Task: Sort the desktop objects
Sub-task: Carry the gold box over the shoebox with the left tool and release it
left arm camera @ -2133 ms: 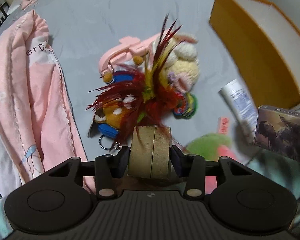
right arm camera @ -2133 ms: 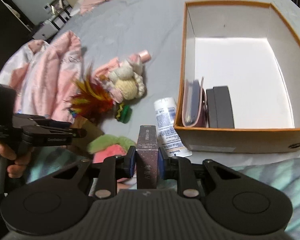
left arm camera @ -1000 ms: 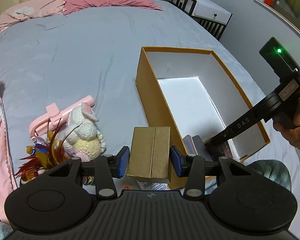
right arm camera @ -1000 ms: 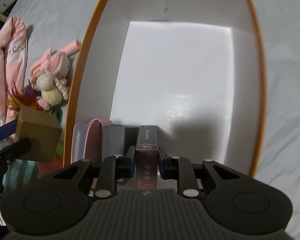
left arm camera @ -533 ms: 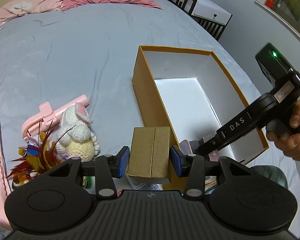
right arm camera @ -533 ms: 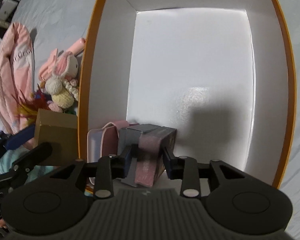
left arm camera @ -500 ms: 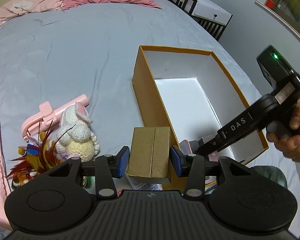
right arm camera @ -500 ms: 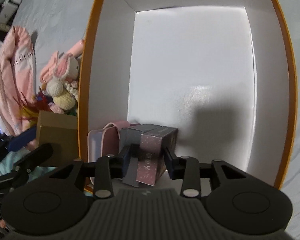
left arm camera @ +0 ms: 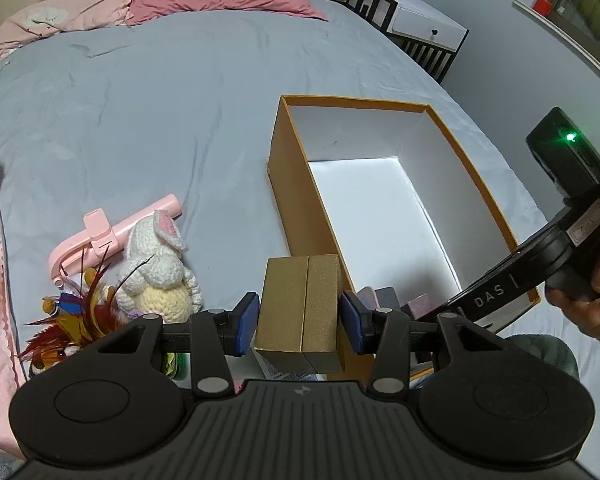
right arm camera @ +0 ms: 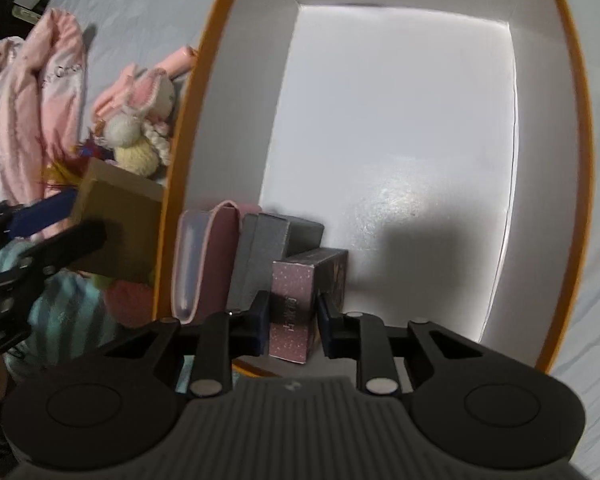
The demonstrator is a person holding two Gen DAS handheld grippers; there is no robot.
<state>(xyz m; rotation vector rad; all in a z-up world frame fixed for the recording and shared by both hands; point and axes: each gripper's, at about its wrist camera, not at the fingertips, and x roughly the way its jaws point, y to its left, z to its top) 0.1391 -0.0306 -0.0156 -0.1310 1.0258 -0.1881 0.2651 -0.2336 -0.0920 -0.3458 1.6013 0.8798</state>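
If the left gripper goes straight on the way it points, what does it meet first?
Probably the orange box's near left wall: the left gripper, carrying the gold box, points along that wall. Depth is unclear.

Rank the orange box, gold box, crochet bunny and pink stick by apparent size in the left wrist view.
1. orange box, clearly the largest.
2. gold box held in the left gripper; it sits close to the camera, so its rank is unsure.
3. crochet bunny, close to the gold box in apparent size.
4. pink stick, long but thin.

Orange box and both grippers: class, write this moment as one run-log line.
left gripper: shut on gold box, outside orange box | right gripper: open around pink patterned box, inside orange box beside grey box
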